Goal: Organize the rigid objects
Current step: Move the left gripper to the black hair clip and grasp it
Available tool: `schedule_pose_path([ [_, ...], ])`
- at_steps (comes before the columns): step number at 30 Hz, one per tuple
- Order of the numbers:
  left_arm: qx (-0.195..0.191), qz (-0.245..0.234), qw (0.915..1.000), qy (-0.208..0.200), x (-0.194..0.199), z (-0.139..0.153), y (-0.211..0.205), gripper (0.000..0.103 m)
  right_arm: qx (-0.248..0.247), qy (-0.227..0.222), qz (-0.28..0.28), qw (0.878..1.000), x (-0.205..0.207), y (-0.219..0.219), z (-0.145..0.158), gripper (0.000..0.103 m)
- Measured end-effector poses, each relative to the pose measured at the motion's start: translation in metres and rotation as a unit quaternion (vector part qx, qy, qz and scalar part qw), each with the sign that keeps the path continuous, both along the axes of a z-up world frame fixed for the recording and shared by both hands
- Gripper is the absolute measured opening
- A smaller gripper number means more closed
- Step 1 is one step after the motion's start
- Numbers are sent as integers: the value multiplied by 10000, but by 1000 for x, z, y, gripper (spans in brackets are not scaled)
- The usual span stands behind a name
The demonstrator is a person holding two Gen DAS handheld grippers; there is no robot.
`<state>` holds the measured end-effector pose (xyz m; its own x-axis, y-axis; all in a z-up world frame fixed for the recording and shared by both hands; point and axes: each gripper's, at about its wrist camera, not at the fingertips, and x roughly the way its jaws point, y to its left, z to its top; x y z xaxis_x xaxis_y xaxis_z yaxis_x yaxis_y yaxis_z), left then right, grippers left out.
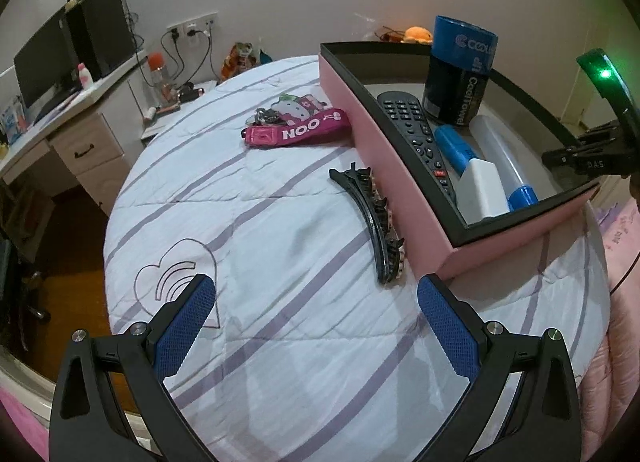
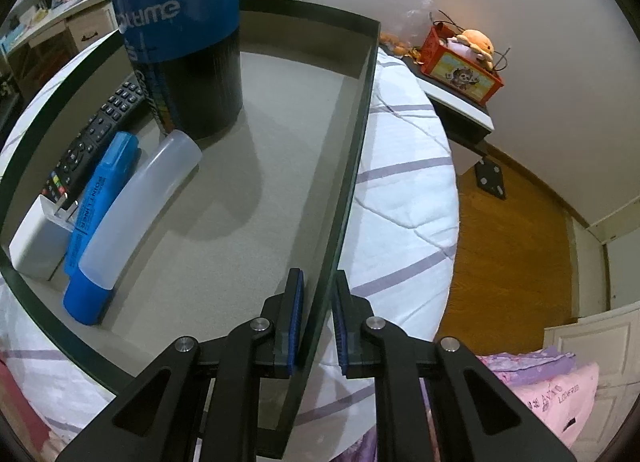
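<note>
A pink box with a black rim lies on the striped bedspread. Inside it are a black remote, a blue and black can, a blue highlighter, a clear bottle with a blue cap and a white charger. A black hair clip lies on the bed beside the box, just ahead of my open left gripper. Farther off sit keys with a magenta strap. My right gripper is shut on the box's right wall; the same items show inside, such as the can.
A white desk with a monitor and speakers stands left of the bed. A side shelf holds a red toy box with an orange plush. Wooden floor lies right of the bed. Pink bedding lies at the near right.
</note>
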<state>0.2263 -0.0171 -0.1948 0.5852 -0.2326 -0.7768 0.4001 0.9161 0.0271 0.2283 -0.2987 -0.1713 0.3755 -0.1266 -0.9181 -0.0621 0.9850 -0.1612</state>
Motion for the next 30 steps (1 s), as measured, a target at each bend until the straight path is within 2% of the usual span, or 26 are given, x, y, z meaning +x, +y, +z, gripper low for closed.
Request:
schedule_pose_path([
  [11, -6, -57, 10000, 48, 1, -2, -6, 102, 15, 87, 165, 9998, 2, -9, 1, 14],
  [13, -9, -31, 10000, 44, 3, -2, -6, 102, 53, 104, 146, 9998, 3, -13, 1, 19],
  [16, 37, 20, 10000, 40, 8, -5, -7, 102, 58, 99, 169, 9998, 3, -13, 1, 21],
  [20, -54, 29, 9997, 247, 19, -13, -7, 102, -9, 67, 177, 9998, 3, -10, 1, 21],
  [24, -41, -29, 9996, 279, 24, -18, -12, 101, 67, 44, 152, 9999, 1, -11, 1, 21],
  [26, -8, -141, 9996, 245, 24, -18, -16, 92, 92, 30, 145, 9998, 2, -13, 2, 21],
  [30, 3, -250, 9994, 250, 25, -17, -20, 82, 88, 37, 139, 9999, 1, -12, 2, 21],
])
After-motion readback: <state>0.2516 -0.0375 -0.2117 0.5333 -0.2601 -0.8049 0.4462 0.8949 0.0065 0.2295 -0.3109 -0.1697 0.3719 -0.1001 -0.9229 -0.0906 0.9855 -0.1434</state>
